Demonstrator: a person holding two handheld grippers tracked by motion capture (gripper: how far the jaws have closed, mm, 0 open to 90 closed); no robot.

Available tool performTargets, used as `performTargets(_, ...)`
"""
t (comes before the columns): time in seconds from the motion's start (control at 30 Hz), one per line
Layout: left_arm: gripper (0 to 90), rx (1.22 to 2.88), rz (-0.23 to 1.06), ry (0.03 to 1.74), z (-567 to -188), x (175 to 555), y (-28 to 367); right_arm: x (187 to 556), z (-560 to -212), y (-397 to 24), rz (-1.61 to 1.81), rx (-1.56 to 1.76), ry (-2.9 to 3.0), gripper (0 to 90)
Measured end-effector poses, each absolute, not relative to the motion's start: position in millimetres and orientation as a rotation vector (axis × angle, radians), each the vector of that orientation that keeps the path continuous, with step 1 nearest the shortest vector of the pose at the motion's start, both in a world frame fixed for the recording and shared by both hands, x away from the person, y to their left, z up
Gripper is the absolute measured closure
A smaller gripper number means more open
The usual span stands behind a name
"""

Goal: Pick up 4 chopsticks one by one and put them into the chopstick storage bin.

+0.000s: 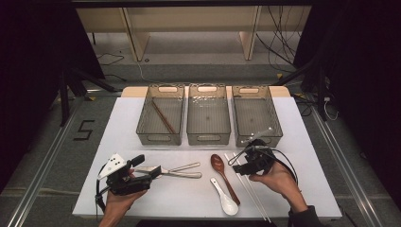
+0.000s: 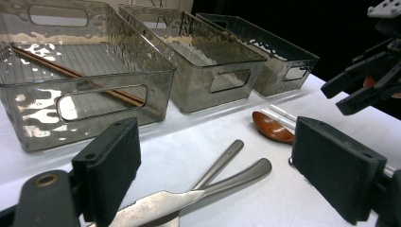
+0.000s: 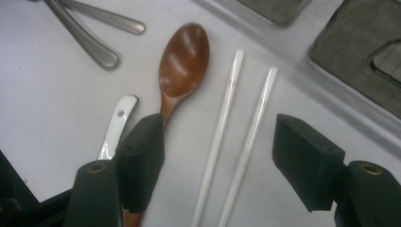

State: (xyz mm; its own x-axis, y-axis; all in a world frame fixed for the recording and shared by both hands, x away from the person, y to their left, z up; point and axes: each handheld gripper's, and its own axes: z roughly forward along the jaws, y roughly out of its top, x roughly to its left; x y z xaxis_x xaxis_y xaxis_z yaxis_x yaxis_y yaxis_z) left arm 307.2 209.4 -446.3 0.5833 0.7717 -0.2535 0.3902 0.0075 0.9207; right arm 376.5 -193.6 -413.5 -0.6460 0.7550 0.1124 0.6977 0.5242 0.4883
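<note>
We are sorting cutlery from the white table (image 1: 142,198) into three clear bins at the far side. In the left bin (image 1: 160,115) one pair of brown chopsticks (image 1: 163,117) already lies diagonally; the middle bin (image 1: 208,115) and the right bin (image 1: 257,116) look empty. So we judge the work as only begun: one kind is put away and the rest is still on the table.

Our right gripper (image 3: 220,163) hangs over the two white chopsticks (image 3: 236,137), which lie side by side on the table near the right bin. Its jaws are wide apart, one on each side of the pair, and the pads do not touch them yet. Just to the left of them lies the wooden spoon (image 3: 182,66), and nearer and further left the white ceramic spoon (image 1: 224,196).

Our left gripper (image 2: 217,175) is low over the near left part of the table, jaws also apart. Between them we see the metal knife (image 2: 156,205) and another steel handle (image 2: 220,163) crossing it; the pads do not press on either, as far as we can tell.

Left to do, in our judgement: close on the white chopsticks and carry them to a bin, then the two spoons and the steel pieces.
</note>
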Motion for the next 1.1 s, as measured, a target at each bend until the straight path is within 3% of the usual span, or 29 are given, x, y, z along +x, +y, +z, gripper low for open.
performTargets(0.67,15.9,1.609,0.389,0.980,-446.2,305.1,211.2,360.7,-431.4,-204.0,0.489,1.333,2.697,46.4)
performTargets(1.1,15.9,1.607,0.393,0.976,-445.5,303.2,210.2,358.2,-444.7,-201.3,0.364,1.302,2.735,60.0)
